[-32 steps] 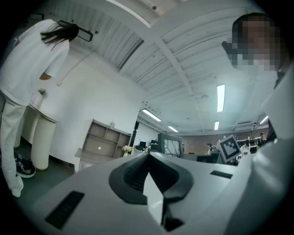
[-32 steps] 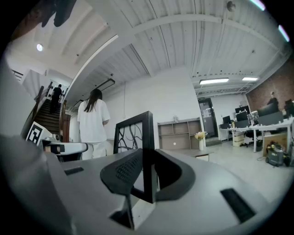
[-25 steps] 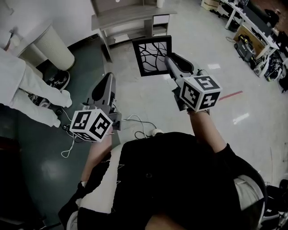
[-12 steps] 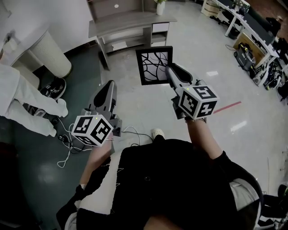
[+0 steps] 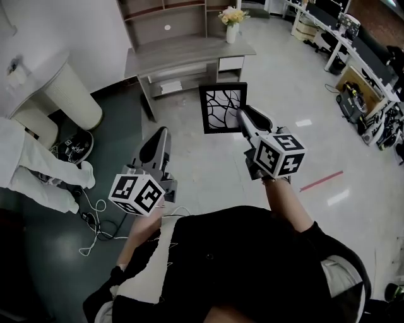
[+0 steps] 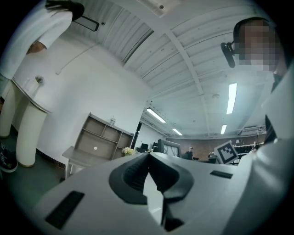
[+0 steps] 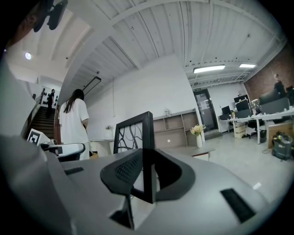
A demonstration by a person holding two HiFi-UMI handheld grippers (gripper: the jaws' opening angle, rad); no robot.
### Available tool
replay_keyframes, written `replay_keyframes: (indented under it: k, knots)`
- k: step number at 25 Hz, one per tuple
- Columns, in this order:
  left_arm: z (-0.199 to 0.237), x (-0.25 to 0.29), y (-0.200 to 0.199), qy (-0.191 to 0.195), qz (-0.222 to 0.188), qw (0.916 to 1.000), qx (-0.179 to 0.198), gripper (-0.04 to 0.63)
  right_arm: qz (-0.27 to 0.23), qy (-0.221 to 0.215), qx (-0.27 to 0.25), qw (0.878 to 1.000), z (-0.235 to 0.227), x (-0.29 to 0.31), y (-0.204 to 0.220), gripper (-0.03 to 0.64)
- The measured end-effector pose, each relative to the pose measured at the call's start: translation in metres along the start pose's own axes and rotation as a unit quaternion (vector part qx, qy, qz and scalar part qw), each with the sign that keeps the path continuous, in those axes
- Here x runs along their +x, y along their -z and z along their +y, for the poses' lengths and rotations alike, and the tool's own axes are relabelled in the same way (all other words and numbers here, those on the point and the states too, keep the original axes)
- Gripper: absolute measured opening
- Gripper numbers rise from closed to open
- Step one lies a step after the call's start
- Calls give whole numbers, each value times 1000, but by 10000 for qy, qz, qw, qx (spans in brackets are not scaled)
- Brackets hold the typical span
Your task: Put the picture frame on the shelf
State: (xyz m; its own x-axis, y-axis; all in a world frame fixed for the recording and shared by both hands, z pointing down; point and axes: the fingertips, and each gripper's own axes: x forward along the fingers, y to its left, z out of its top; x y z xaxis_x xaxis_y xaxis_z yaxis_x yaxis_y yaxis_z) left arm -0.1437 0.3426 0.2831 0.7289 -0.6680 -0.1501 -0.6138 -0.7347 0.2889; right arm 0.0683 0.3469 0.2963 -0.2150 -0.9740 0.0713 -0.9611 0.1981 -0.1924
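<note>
While being carried rather than set down, counts as the transport step, to judge by the stretch of open floor ahead; placing not yet begun. Nearest, low at the left side: left gripper [image 5: 163,131], jaws pressed together on nothing, pointing forward and playing no part in the carry. A little further out on the right: right gripper [image 7: 143,158], clamped on the picture frame [image 5: 222,107], pads on either side of the black moulding at its right-hand edge, near the lower corner. Held upright, black branching pattern on white facing back toward the carrier, most of it rising above and to the left of the jaws, clear of the floor [image 5: 208,164] and touching nothing else. Beyond that, bare pale tiles, then a low grey table [image 5: 183,53] carrying a vase of flowers [image 5: 232,28] at its right end, and behind it the shelf [image 5: 151,16] with open compartments, well apart from the frame. Next, probably: closing that gap, lifting the frame to a free level, keeping it upright and wide of the vase, resting its bottom edge down before easing the grip. Worth watching: a one-corner hold on a flat panel, likely to swing or tip on release.
</note>
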Motion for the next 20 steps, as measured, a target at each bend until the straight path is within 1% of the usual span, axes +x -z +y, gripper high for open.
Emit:
replay_keyframes:
  k: [4, 6, 10, 13, 16, 20]
  knots:
    - [-3, 75, -21, -118, -41, 9999, 29, 11, 16, -107, 7, 9999, -55, 38, -44, 87]
    - [-5, 101, -24, -144, -95, 9998, 64, 11, -22, -160, 4, 9999, -76, 52, -57, 87]
    - [5, 111, 1, -157, -222, 9995, 128, 11, -176, -243, -85, 9995, -91, 65, -42, 87]
    - [12, 119, 13, -199, -245, 9994, 128, 11, -148, -298, -117, 9994, -101, 75, -32, 87]
    - [16, 130, 19, -183, -150, 9997, 102, 11, -151, -329, -77, 9993, -106, 81, -29, 86]
    - [21, 140, 17, -99, -92, 9999, 109, 11, -123, -256, -40, 9996, -111, 85, -23, 87]
